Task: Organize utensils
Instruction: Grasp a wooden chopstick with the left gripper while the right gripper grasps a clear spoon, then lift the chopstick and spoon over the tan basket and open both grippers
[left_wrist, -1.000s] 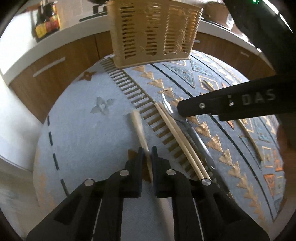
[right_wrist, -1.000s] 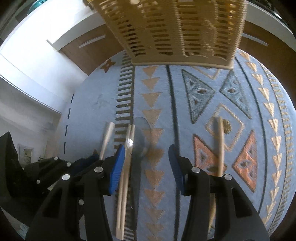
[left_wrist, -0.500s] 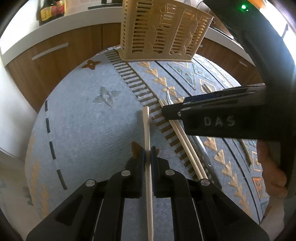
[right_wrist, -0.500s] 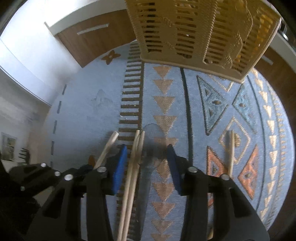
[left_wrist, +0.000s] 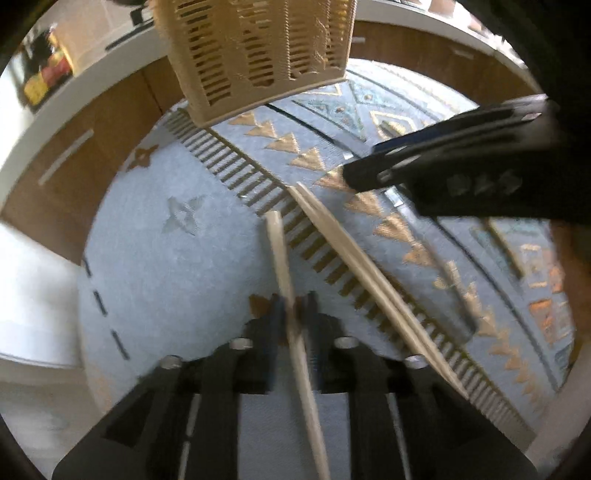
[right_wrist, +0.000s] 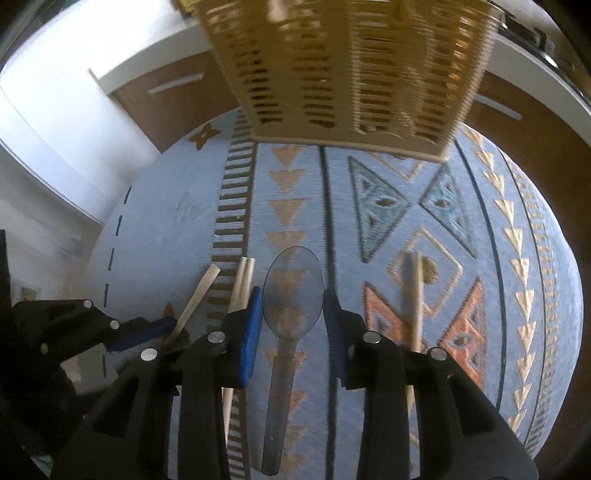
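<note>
Your left gripper (left_wrist: 294, 310) has its jaws pinched tight on a single wooden chopstick (left_wrist: 284, 258), which runs forward between the fingers and tilts slightly left, its far end above the pale blue part of the rug (left_wrist: 155, 258). Just to its right, a pair of chopsticks (left_wrist: 354, 266) lies flat on the rug, side by side and touching, angled away toward the basket (left_wrist: 258, 55). Your right gripper (right_wrist: 293, 314) reaches across from the right, low over the far tips of that pair.

Your right gripper stands wide open and holds nothing. A clear plastic spoon (right_wrist: 291, 295) lies on the rug directly between its two fingers, bowl forward, handle running back under the gripper; the blue pads (right_wrist: 251, 332) flank the bowl closely, though contact cannot be made out. The paired chopsticks lie just outside the left finger, partly hidden by it. Another lone chopstick (right_wrist: 415, 295) lies outside the right finger, near it, pointing forward.

The slatted tan basket stands upright at the rug's far edge, ahead of both grippers. Brown cabinets (right_wrist: 173, 96) under a white counter stand behind it.
</note>
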